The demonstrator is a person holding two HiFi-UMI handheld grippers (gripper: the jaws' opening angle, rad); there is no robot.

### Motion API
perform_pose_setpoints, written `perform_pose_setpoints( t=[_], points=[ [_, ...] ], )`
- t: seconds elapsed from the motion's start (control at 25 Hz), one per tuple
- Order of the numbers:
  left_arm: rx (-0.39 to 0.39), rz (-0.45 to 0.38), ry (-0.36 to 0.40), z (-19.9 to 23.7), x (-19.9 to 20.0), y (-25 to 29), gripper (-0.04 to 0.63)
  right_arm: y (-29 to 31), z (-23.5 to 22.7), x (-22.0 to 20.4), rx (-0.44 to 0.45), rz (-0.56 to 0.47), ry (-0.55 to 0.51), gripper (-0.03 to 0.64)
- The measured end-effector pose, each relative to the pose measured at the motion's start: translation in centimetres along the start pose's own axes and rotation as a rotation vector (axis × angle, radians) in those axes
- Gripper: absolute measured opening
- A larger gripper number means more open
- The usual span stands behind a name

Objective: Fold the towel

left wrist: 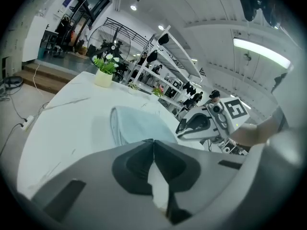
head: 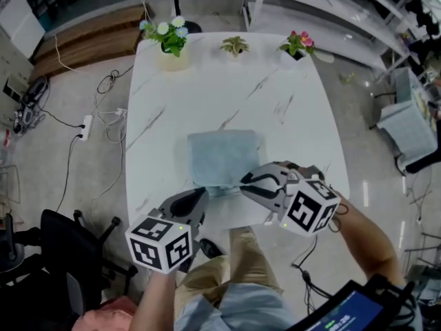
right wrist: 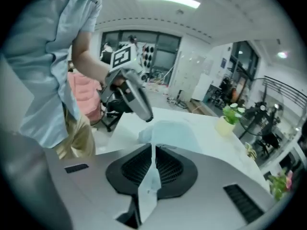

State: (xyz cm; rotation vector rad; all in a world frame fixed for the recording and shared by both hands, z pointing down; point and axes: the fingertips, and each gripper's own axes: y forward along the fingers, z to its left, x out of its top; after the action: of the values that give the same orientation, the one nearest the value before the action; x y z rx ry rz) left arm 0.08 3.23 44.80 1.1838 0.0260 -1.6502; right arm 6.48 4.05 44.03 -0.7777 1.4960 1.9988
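Towel (head: 224,157) lies flat on the table (head: 207,81) as a small squarish stack, so the folding looks mostly or fully done. Its near edge sits just ahead of both sets of fingertips, with the near right corner a bit rumpled right at the right gripper (right wrist: 152,147) tips. Left gripper (left wrist: 153,142) fingers are pressed together and empty; right fingers stand a narrow slit apart, not pinching cloth as far as I can tell. Left to do, my guess: smooth that corner or make one more fold.
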Motion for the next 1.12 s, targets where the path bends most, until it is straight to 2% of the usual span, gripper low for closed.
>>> perform_pose_setpoints(
  t=[0.04, 0.12, 0.2, 0.32, 0.48, 0.64, 0.72, 0.88, 1.0, 1.12],
  points=[
    [-0.002, -0.004, 0.007, 0.0, 0.5, 0.1, 0.009, -0.5, -1.1, -0.1, -0.038, -0.010, 0.037, 0.032],
    [-0.012, -0.018, 0.027, -0.1, 1.5, 0.4, 0.009, -0.7, -2.3, -0.5, -0.075, -0.015, 0.111, 0.026],
    [-0.021, -0.026, 0.055, -0.3, 2.5, 0.8, 0.009, -0.3, -1.8, -1.0, -0.048, 0.000, 0.159, 0.023],
    [-0.017, 0.026, 0.092, 0.1, 1.8, 2.7, 0.009, 0.8, 0.5, -2.6, 0.013, 0.046, 0.147, 0.020],
    [0.000, 0.124, 0.089, 1.3, -1.8, 4.3, 0.009, 1.7, 2.6, -5.2, 0.008, 0.111, 0.125, 0.020],
    [0.012, 0.115, 0.071, 2.0, -3.0, 4.9, 0.008, 3.1, 3.4, -7.8, 0.014, 0.181, 0.129, 0.020],
    [0.007, 0.108, 0.079, 2.1, -2.9, 5.1, 0.008, 3.3, 3.7, -8.3, 0.014, 0.181, 0.148, 0.020],
    [-0.002, 0.058, 0.103, 1.0, -1.3, 3.7, 0.009, 1.4, 3.3, -6.7, -0.050, 0.094, 0.279, 0.020],
    [-0.017, -0.014, 0.124, -1.5, 0.5, 0.5, 0.009, -1.6, 2.7, -3.8, -0.152, -0.013, 0.408, 0.020],
    [-0.022, -0.125, 0.147, -5.1, 2.8, -4.0, 0.009, -6.1, 1.2, 1.4, -0.291, -0.172, 0.509, 0.020]
  ],
)
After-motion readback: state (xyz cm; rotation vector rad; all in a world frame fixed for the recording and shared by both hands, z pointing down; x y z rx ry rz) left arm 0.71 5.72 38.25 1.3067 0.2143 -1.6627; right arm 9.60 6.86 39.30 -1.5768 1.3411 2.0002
